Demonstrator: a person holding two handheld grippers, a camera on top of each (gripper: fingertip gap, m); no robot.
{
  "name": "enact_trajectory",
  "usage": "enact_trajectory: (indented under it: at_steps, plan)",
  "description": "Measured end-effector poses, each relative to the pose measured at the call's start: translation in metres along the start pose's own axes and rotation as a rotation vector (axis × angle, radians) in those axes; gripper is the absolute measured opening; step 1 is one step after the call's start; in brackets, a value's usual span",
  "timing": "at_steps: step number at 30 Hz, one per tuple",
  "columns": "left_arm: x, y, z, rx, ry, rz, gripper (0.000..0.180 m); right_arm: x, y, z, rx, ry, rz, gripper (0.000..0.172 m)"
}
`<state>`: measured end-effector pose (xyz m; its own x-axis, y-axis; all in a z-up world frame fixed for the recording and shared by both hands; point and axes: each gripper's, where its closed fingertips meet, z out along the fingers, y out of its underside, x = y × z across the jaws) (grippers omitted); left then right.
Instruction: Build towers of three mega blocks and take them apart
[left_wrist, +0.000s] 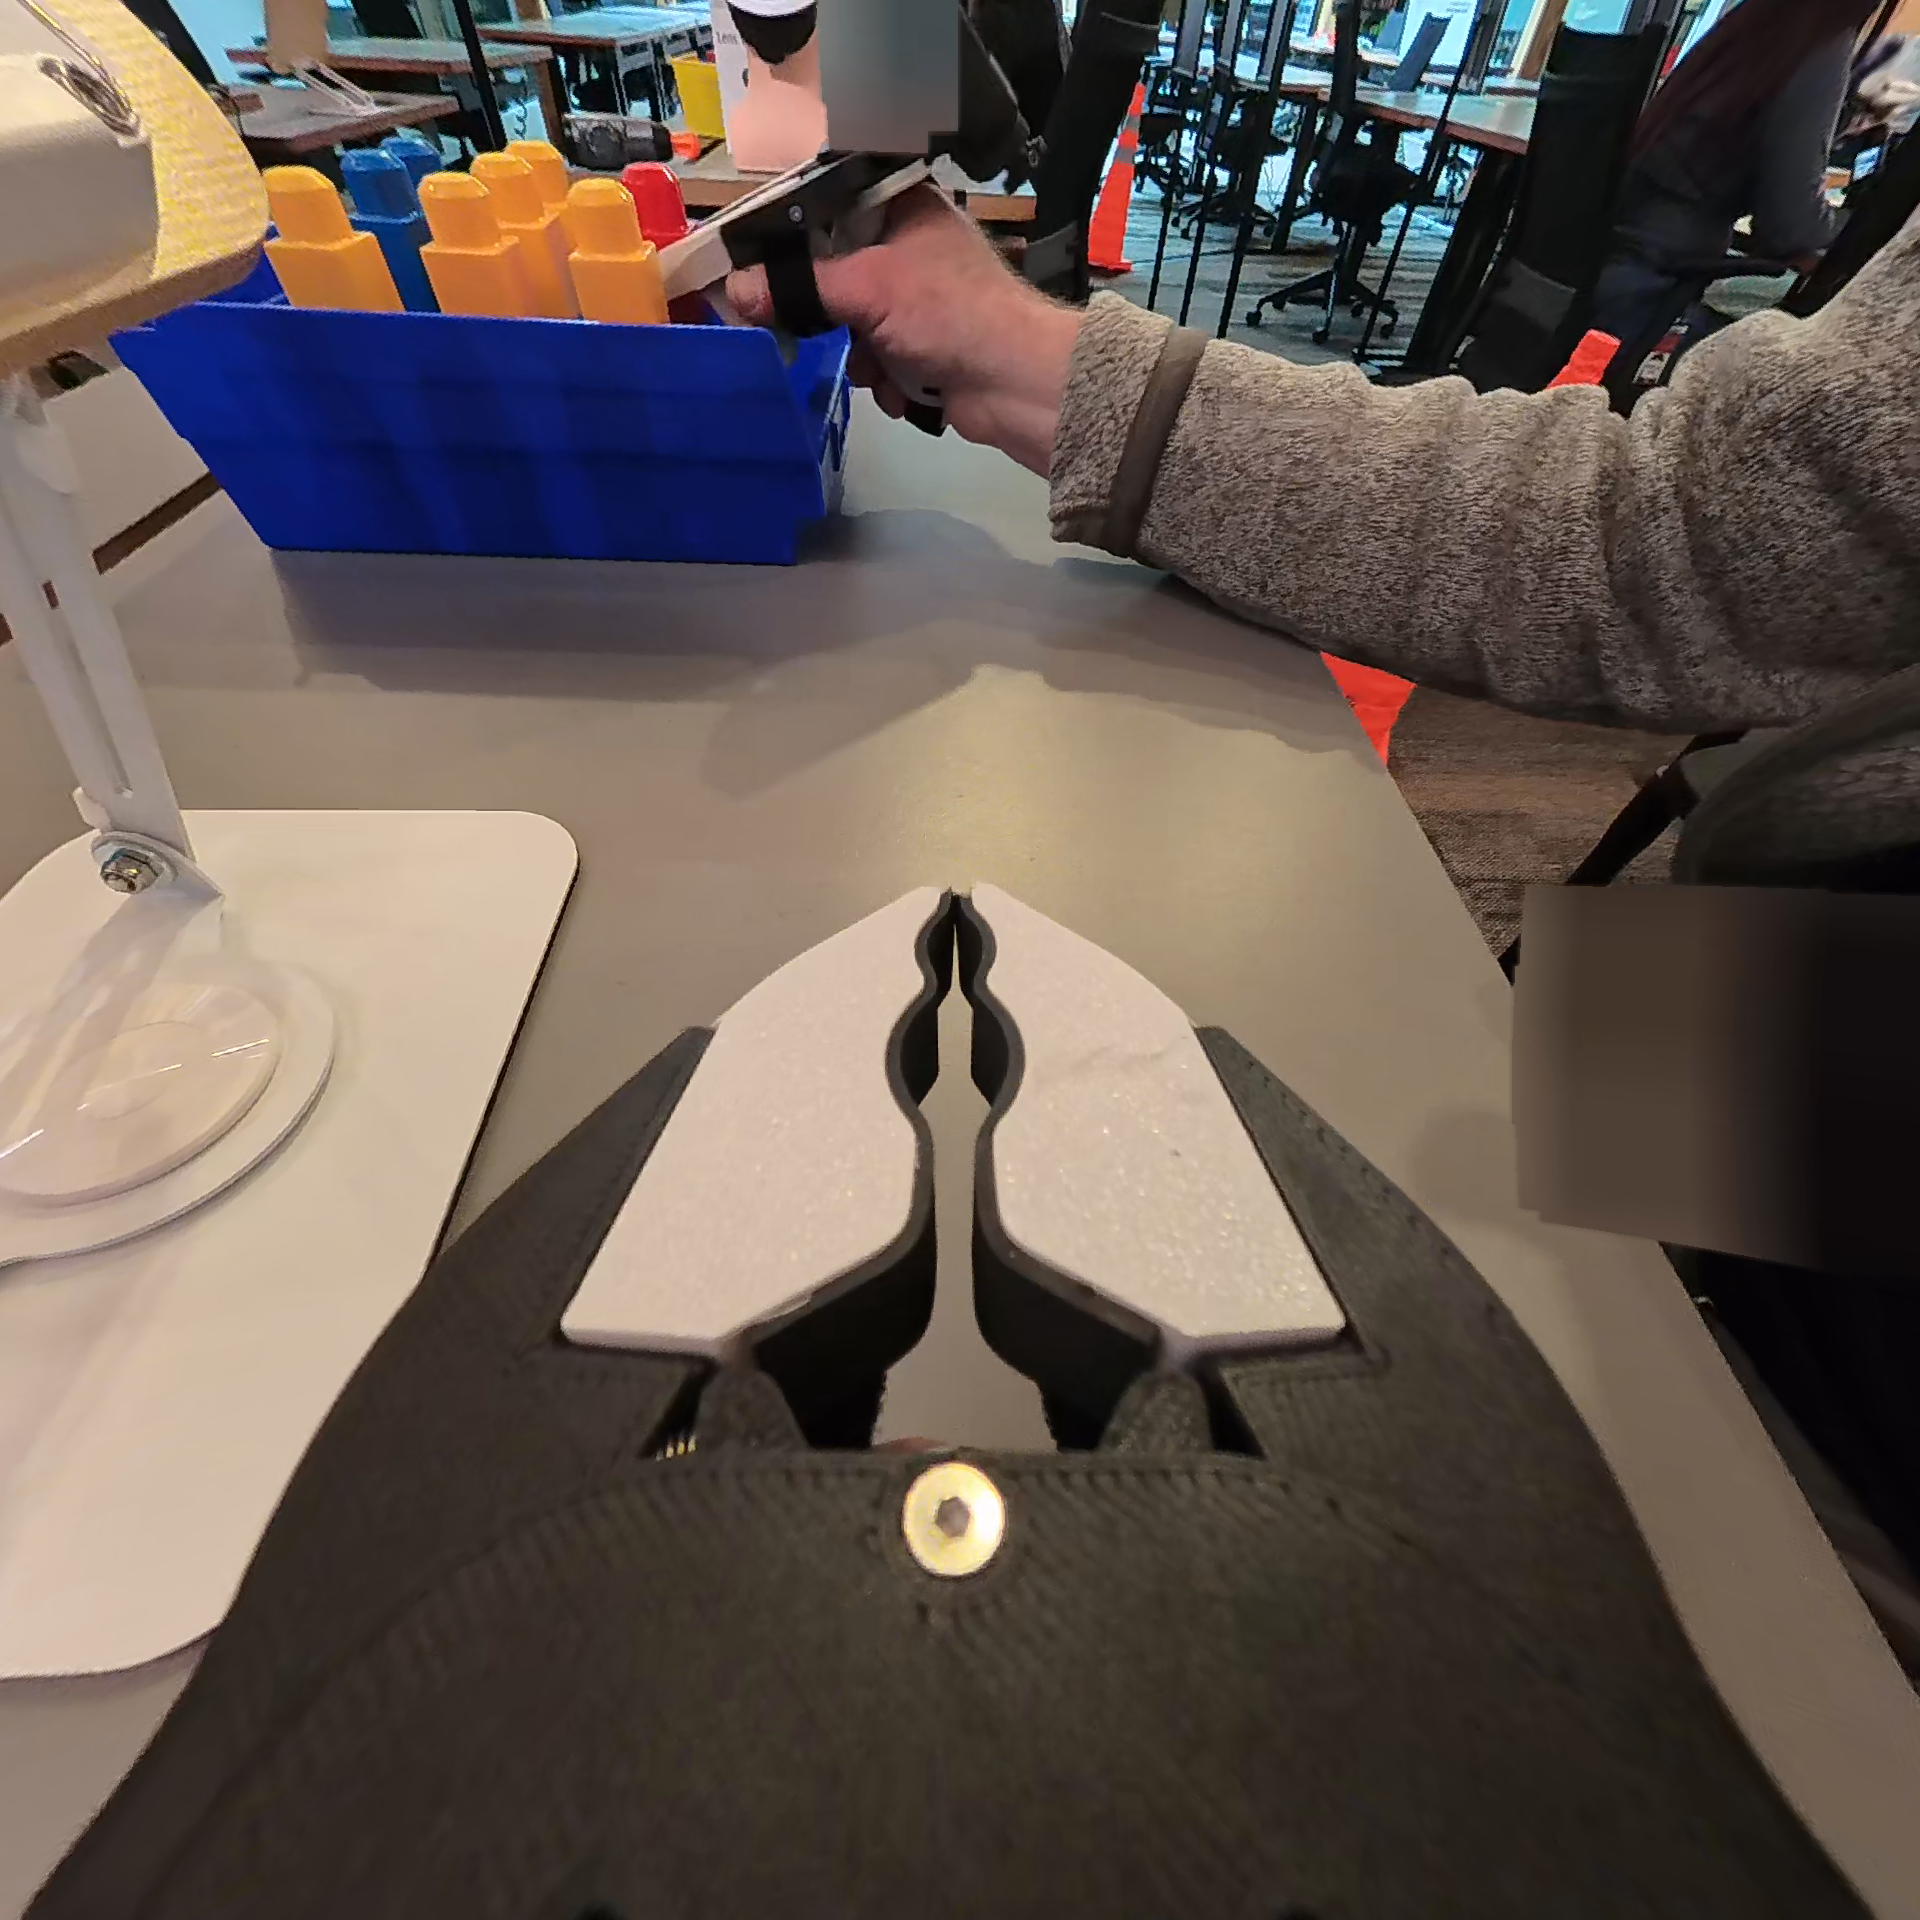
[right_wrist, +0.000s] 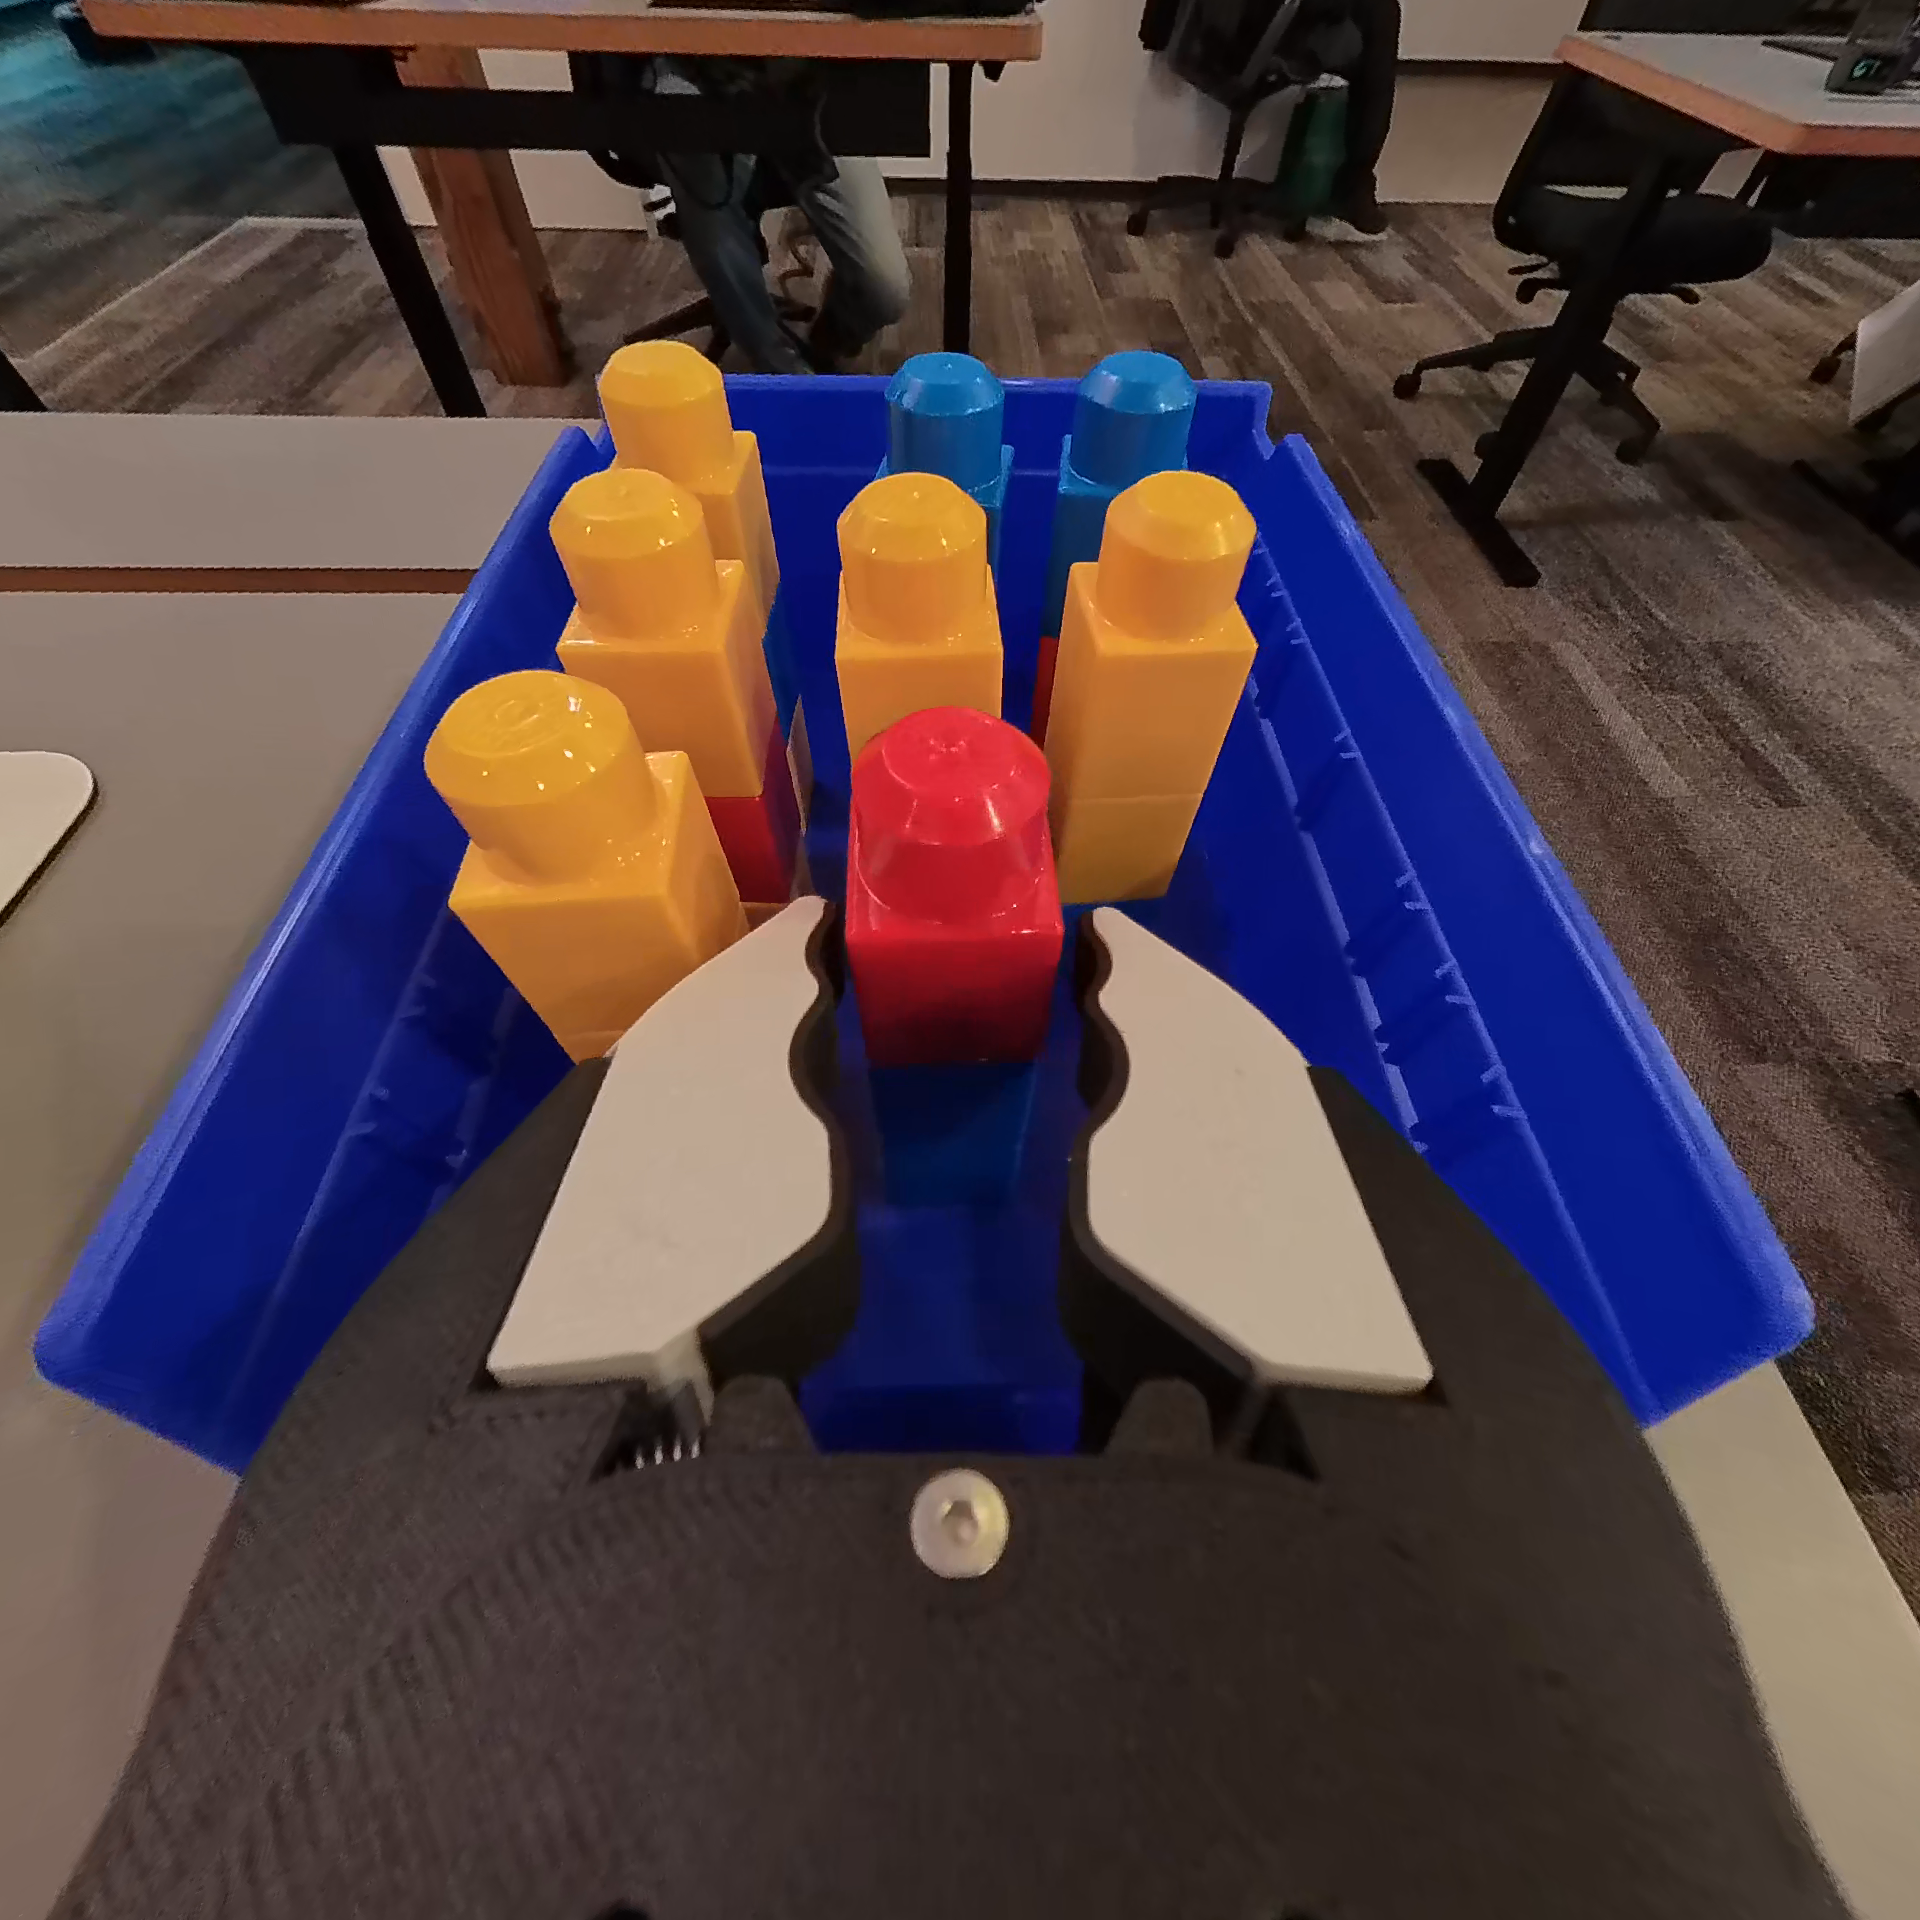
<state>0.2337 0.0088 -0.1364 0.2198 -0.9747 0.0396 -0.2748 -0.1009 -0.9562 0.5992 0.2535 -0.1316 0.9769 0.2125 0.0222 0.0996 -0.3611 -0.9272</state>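
A blue bin (right_wrist: 1455, 1039) holds several upright block towers, most topped yellow (right_wrist: 582, 831), two blue at the back (right_wrist: 945, 416). The nearest tower has a red block (right_wrist: 951, 883) on a blue block (right_wrist: 951, 1122). My right gripper (right_wrist: 958, 914) is open with a finger on either side of the red block. A gap shows at the right pad, so it is not gripped. In the left wrist view the right gripper (left_wrist: 696, 260) reaches into the bin (left_wrist: 468, 436). My left gripper (left_wrist: 954, 894) is shut and empty above the grey table (left_wrist: 935, 727).
A white stand on a white board (left_wrist: 312, 1039) sits at the left of the table. A person's sleeved arm (left_wrist: 1455, 540) crosses the right side. The table edge (left_wrist: 1455, 883) runs down the right. Orange cones, desks and chairs stand beyond. About 45 cm separates my left fingertips from my right.
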Motion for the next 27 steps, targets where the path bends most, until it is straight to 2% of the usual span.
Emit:
enact_trajectory:
  at_steps: [27]
  plan:
    - [-0.001, 0.001, 0.009, -0.001, -0.005, -0.013, 0.0, 0.003, -0.02, -0.033, 0.182, 0.022, -0.008, 0.04]
